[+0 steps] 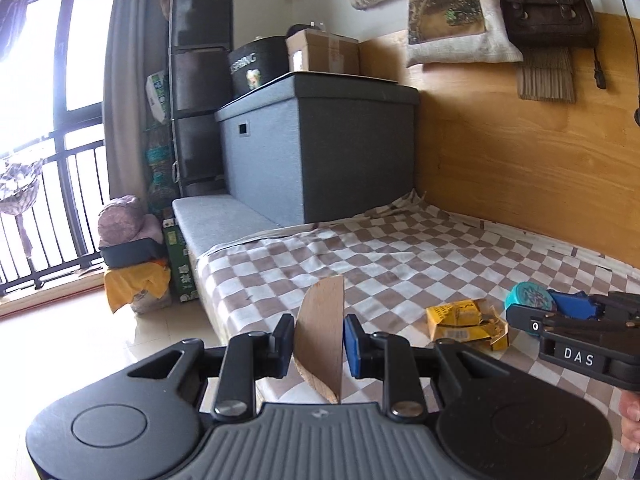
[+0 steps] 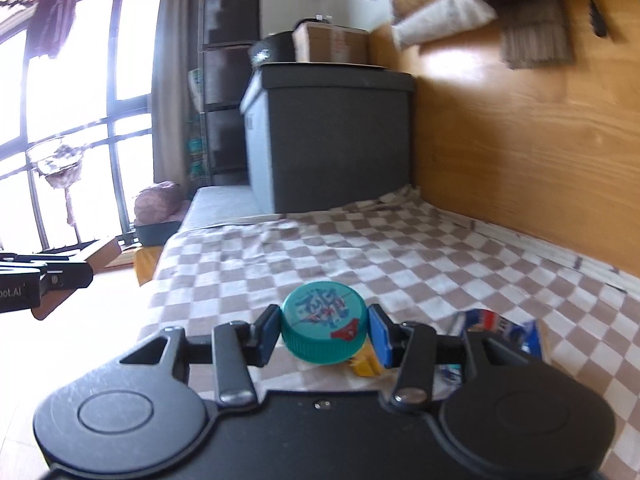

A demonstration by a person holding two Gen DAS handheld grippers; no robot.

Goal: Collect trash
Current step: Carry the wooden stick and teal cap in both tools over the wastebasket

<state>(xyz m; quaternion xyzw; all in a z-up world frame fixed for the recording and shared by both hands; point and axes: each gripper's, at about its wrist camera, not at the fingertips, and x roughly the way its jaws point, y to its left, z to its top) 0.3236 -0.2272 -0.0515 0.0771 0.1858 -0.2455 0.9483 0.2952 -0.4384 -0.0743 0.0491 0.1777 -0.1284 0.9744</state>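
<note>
1. Cardboard scrap (image 1: 322, 332): thin, light, stiff but bendable; clamped at mid-height by left gripper (image 1: 319, 342), raised over near edge of checked bed sheet (image 1: 400, 248).
2. Teal cap (image 2: 323, 322): hard, ribbed rim, light; pinched across rim by right gripper (image 2: 323, 334), above sheet.
3. Yellow carton (image 1: 466, 322): crushed, soft; lying on sheet near right edge, unheld.
4. Legible: "DAS" on right gripper; cap print unreadable.
</note>
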